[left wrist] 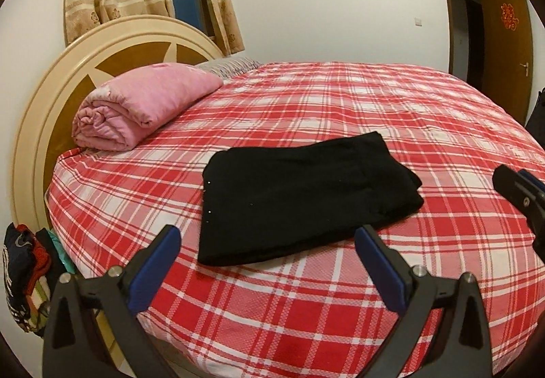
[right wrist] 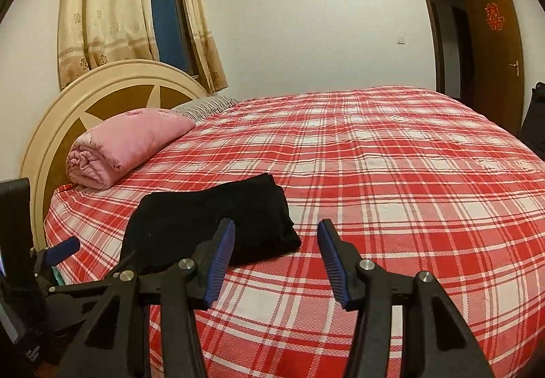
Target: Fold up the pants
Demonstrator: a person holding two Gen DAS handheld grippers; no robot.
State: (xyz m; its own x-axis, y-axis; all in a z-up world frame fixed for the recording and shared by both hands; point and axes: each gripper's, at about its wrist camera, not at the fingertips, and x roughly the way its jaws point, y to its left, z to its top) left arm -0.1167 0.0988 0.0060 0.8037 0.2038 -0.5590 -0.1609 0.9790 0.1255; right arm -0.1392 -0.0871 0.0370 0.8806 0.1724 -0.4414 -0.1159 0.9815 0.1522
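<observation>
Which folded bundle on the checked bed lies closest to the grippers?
The flat black folded pants, just beyond the open fingers; the rolled pink quilt sits farther back by the headboard.

The left gripper (left wrist: 267, 238) is held with its jaws spread wide, nothing gripped between them. The right gripper (right wrist: 276, 235) is held with jaws parted about halfway, also empty. Both are pointed forward and tilted slightly downward.

Clothes pile (left wrist: 24, 276) at my nine o'clock: cut by edge, items unreadable. Striped pillow (left wrist: 231, 66), eleven o'clock: mostly hidden behind pink quilt (left wrist: 143, 105).
</observation>
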